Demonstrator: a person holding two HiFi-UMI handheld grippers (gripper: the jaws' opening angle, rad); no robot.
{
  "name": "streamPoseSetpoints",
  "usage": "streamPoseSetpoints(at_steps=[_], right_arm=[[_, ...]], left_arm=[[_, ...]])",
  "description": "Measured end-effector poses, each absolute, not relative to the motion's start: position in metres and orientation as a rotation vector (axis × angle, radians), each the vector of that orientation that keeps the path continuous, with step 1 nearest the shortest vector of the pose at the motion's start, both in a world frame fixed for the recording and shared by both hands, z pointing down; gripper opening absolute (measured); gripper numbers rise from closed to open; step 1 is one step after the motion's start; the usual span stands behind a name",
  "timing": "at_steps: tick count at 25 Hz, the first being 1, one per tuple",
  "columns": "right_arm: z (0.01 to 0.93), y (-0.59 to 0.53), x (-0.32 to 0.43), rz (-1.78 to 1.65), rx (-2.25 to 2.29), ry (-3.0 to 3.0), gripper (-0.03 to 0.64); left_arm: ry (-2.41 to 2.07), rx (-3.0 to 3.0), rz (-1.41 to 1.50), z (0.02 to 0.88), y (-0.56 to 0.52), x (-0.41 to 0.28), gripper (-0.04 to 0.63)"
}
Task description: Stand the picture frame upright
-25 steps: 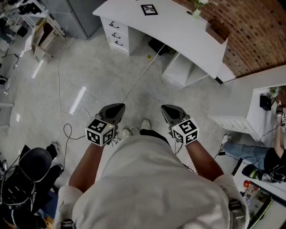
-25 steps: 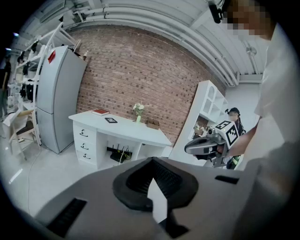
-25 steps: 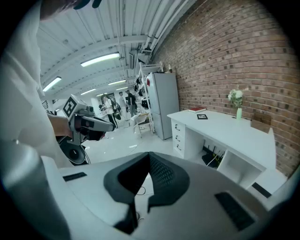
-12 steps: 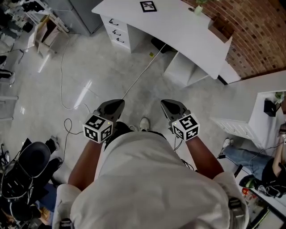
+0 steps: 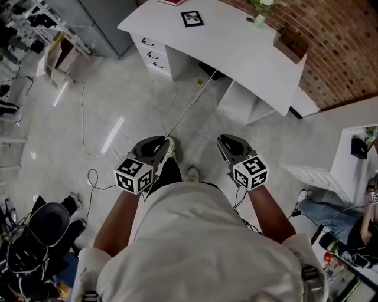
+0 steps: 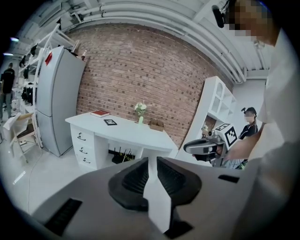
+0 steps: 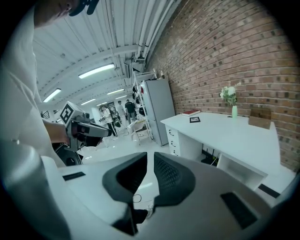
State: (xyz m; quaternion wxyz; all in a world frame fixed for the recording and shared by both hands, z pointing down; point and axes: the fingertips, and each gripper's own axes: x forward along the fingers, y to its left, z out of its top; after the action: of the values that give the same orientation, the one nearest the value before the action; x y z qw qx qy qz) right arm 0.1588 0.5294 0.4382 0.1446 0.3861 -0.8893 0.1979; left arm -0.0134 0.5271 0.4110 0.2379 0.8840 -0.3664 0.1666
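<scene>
The black picture frame [image 5: 194, 17] lies flat on the white desk [image 5: 236, 47], far ahead of both grippers. It also shows small as the frame [image 6: 110, 122] in the left gripper view and as the frame [image 7: 194, 120] in the right gripper view. My left gripper [image 5: 157, 141] and right gripper [image 5: 229, 141] hover side by side at waist height over the floor, pointing at the desk. Both sets of jaws are opening, the left gripper [image 6: 152, 160] with a clear gap and the right gripper [image 7: 150, 158] with a narrow one. Nothing is between either pair.
On the desk stand a red book [image 6: 100, 113], a vase of flowers [image 5: 260, 16] and a wooden box [image 5: 289, 42]. A white cable [image 5: 186, 109] runs across the floor to the desk. A grey fridge [image 6: 56, 98] stands left of it, and a black chair [image 5: 35, 230] is behind left.
The desk has slid lower in the head view as the person walks toward it. A shoe now shows beside the left gripper. Both grippers keep their side-by-side stance.
</scene>
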Motion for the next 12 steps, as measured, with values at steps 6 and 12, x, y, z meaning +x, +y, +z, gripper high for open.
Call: streamPoseSetpoints(at_steps=[6, 12], right_arm=[[0.434, 0.475, 0.163, 0.541, 1.202, -2.526, 0.066], [0.426, 0.409, 0.157, 0.506, 1.291, -2.481, 0.110]], left_arm=[[-0.991, 2.446, 0.446, 0.413, 0.468, -0.020, 0.081], [-0.937, 2.489, 0.463, 0.410, 0.394, -0.024, 0.104]])
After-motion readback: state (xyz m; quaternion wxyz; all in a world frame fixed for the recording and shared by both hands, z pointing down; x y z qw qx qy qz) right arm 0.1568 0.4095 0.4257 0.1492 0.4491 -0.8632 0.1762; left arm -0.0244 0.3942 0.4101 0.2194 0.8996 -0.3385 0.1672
